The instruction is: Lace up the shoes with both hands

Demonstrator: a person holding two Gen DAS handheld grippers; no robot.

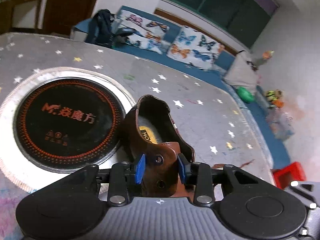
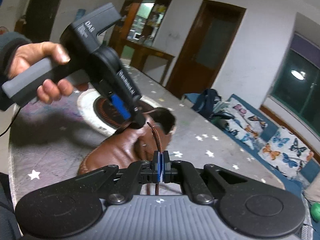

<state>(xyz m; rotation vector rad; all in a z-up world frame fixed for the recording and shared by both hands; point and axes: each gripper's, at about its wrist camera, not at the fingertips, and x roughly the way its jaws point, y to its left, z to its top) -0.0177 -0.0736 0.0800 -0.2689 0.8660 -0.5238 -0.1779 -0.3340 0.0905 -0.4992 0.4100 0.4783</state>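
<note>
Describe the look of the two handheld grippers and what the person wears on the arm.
Each gripper, left gripper and right gripper, has black linkage arms, blue pads on the jaws and a ribbed grey body with round black caps. Seen from the right wrist camera, the left one has a grey pistol handle, white lettering and a thin black cable. The sleeve is dark.

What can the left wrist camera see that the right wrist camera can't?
Only the left wrist view shows the shoe's eyelet flap between the left gripper's blue pads, and the yellow insole label. Only the right wrist view shows the person's hand holding that gripper, and the right gripper shut on the brown lace. Both show the brown shoe, the round black burner and the star-patterned table cover.
</note>
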